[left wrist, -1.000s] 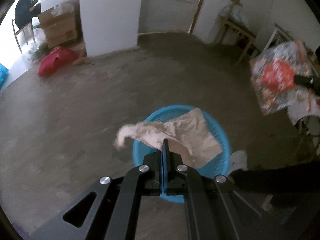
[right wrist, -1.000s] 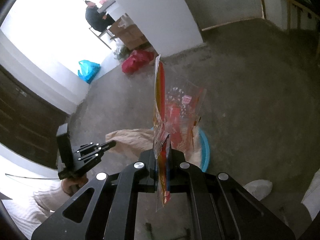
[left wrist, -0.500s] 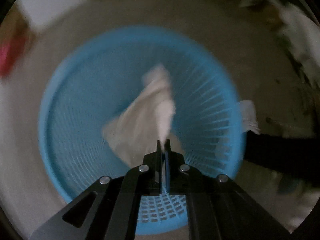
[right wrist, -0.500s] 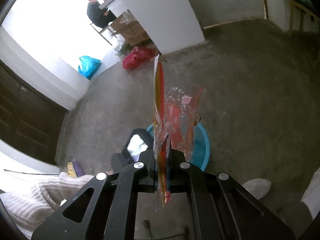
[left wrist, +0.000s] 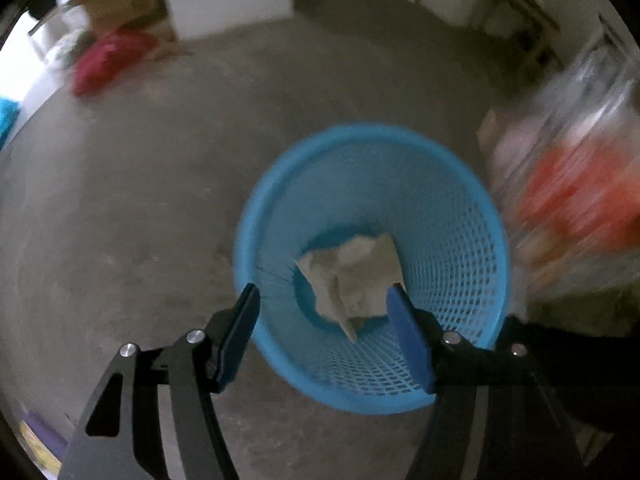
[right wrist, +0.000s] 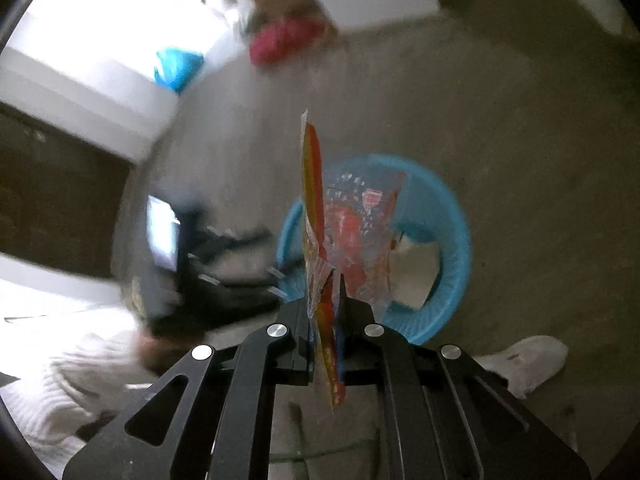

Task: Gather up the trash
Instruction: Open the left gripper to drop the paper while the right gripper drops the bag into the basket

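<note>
Jaws left gripper [left wrist: 322,300]: just spread, paper [left wrist: 354,276] dropped into basket [left wrist: 472,248] | right gripper [right wrist: 324,296]: pinching wrapper [right wrist: 352,232]

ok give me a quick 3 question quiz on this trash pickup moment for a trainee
1. True or false: the left gripper is clamped on the crumpled paper.
2. What does the right gripper hold?
A. a red cloth
B. a colourful plastic wrapper
C. nothing
3. Where does the paper lie?

Key:
1. False. Its jaws have just been opening, and the paper lies loose below them.
2. B, the colourful plastic wrapper.
3. At the bottom of the blue basket.
</note>
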The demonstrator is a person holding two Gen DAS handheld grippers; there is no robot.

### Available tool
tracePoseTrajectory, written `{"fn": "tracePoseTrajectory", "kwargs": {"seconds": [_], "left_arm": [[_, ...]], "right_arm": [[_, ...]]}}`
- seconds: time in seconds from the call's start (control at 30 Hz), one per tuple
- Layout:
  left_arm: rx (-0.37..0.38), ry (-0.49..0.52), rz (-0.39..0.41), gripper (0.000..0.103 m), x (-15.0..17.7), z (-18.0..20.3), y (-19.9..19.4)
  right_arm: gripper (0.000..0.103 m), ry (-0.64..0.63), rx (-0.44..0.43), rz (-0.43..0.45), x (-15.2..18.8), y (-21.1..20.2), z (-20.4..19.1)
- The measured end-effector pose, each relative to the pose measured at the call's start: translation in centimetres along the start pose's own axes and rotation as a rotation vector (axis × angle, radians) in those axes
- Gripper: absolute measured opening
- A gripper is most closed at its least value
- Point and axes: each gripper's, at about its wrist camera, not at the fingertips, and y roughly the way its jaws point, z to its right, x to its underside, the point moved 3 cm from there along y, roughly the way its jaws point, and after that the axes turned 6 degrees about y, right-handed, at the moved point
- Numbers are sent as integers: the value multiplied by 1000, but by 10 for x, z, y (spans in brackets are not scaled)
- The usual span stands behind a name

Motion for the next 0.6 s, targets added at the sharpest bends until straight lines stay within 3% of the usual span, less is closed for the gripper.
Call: {"fn": "tracePoseTrajectory", "kwargs": {"seconds": [0.1,0.2,0.23,0.3,0.4,0.53,0.6], "left_arm": [[-14,-45,65,64,-9,-16,-25],[-37,-51,125,64,-9,-25,-48],[-37,-55,138,64,-9,-27,-54],[-29,-66,142,64,-15,-29,-58],[-22,-77,141,64,-17,-28,-58],[-21,-46,171,64,-17,-16,-66],[12,-9,207,64,-23,2,-79]], "right_arm": [[11,-40,97,-66,-10,42,-5],[44,-28,220,-130,-18,87,0],[65,-22,261,-164,-20,102,2],[66,-30,297,-217,-22,118,0],[67,-50,286,-202,-30,107,-8],[67,-69,246,-102,-37,43,-19],[67,-71,260,-6,-38,-16,-26]]}}
